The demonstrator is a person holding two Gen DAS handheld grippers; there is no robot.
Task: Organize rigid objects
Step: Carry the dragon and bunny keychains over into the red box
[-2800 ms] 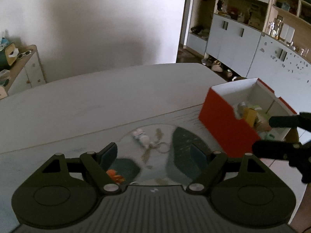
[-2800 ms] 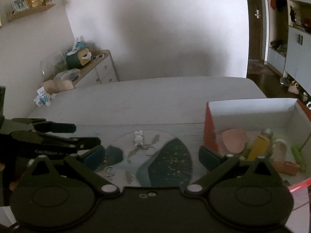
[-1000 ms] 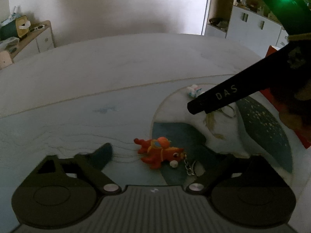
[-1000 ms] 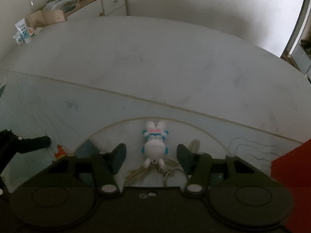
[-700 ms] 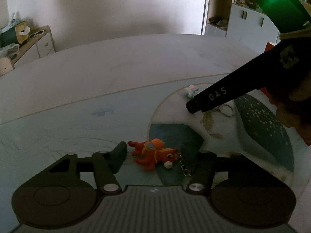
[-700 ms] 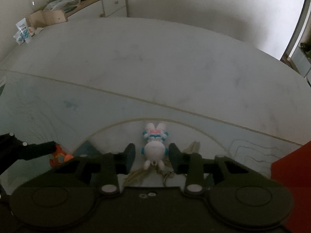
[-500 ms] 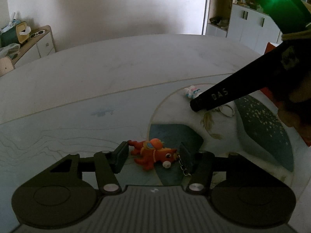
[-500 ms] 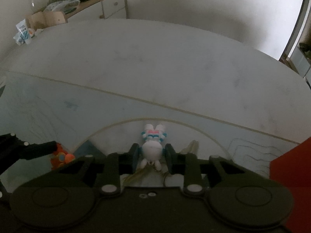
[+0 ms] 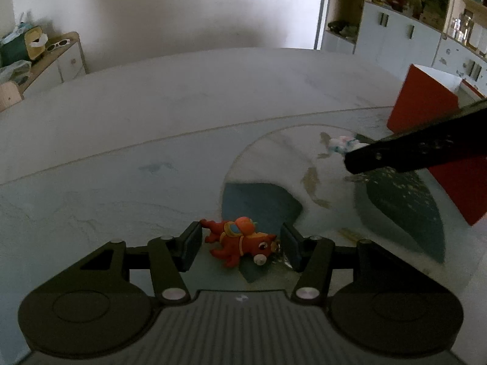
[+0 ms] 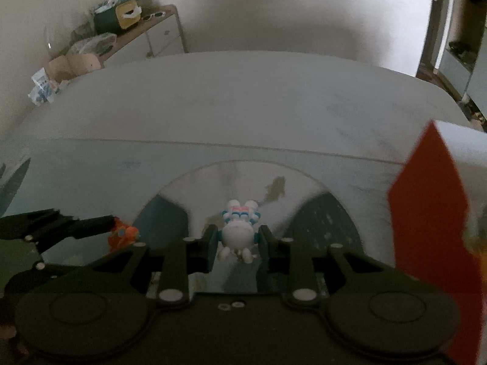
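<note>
Both of my grippers have a little toy in them. My right gripper is squeezed tight on the white bunny toy. Its pads press on the bunny's two sides. The bunny's head and ears stick out past the tips, pointing away from me. I think it is off the table mat now, but I cannot be sure.

My left gripper has its two fingers on each side of the orange horse toy. The fingers have just been closing in on it. The horse lies long-ways across the gap, tail at the left finger and nose at the right finger. So I am holding it by its two ends. The pads look like they touch both ends. It looks like the horse is lying on the mat. A small chain hangs by its nose.

The red box is where toys should go, I think. It sits to my right, just beside my right gripper and well apart from my left one. So the bunny has the short trip. The horse must cross the mat to get there.
</note>
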